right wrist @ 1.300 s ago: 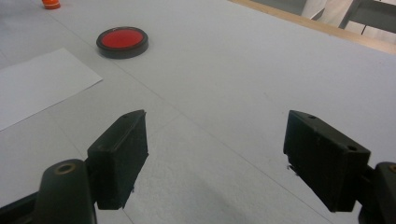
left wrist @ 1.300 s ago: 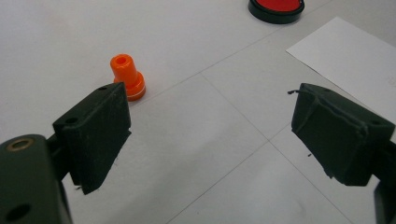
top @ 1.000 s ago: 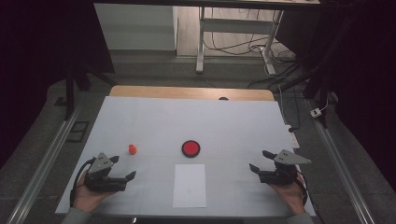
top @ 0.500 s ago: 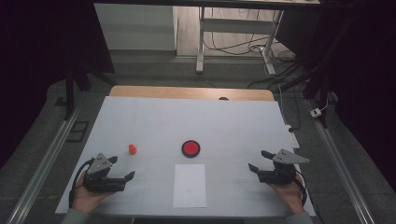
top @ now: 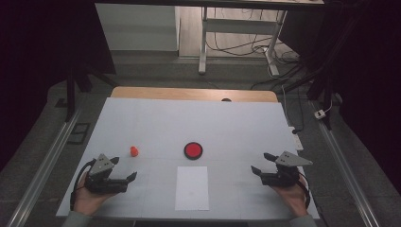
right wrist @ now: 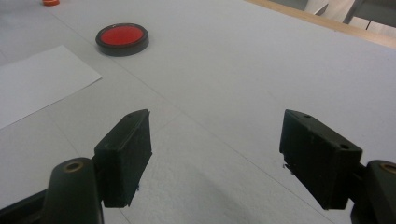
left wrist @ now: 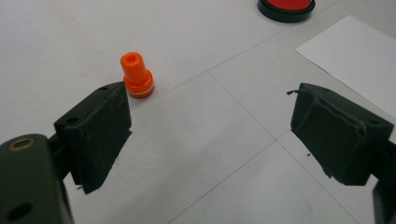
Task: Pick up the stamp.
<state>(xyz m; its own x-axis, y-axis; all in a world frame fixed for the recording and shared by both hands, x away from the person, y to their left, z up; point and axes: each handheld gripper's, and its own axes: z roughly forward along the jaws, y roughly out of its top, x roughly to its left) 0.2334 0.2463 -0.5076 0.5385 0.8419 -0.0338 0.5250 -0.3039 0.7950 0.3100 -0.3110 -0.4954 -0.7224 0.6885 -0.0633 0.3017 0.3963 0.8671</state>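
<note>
Orange stamp (top: 134, 151): one, upright on the worktop (top: 236, 123), ahead of the left claw (top: 124, 177) and slightly to its right, apart from it. High view count: one stamp, one round red ink pad (top: 193, 150) in a black case, one white paper sheet (top: 192, 187), two claws. The pad lies between the claws and farther out; the sheet lies between them, nearer the person. The right claw (top: 261, 163) rests at the worktop's right side, well apart from all three items.

Left gripper view: one stamp (left wrist: 136, 76) just beyond the left-hand jaw, not touched; left claw (left wrist: 210, 133) spread wide, holding nothing. One pad (left wrist: 286, 6) and one sheet corner (left wrist: 355, 60) farther off.

Right gripper view: right claw (right wrist: 215, 156) spread wide, holding nothing. One pad (right wrist: 122, 38), its red surface bare, and one sheet (right wrist: 37, 81) ahead to the left.
</note>
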